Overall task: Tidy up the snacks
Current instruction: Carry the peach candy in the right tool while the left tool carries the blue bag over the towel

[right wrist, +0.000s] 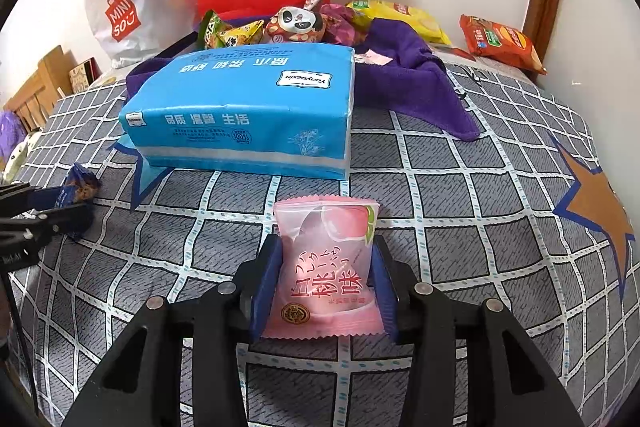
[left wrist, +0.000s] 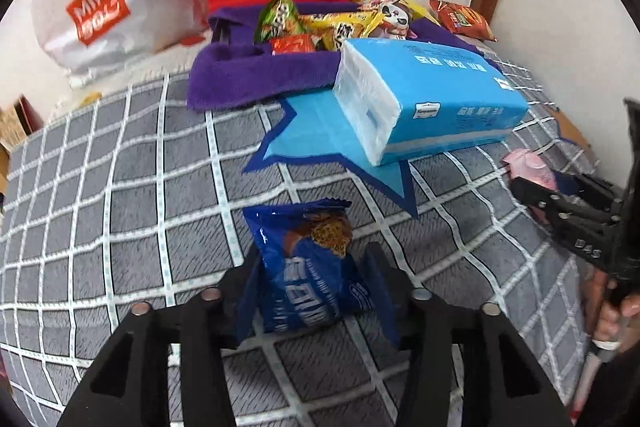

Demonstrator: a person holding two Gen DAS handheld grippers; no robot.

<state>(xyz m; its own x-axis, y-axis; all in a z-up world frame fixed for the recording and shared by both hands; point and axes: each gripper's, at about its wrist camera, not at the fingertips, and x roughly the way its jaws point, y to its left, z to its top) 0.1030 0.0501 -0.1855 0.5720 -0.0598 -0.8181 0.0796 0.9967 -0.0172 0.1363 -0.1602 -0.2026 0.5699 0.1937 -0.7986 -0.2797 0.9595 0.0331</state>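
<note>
Snacks held above the checked bedcover: a blue packet is clamped in the left gripper and a pink peach packet in the right gripper, near the blue tissue pack.

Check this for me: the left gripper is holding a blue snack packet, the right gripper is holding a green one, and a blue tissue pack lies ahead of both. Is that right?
Not quite: the packet in the right gripper is pink, not green, as the right wrist view shows. The rest holds: the left gripper holds a blue snack packet, and the blue tissue pack lies ahead of both.
</note>
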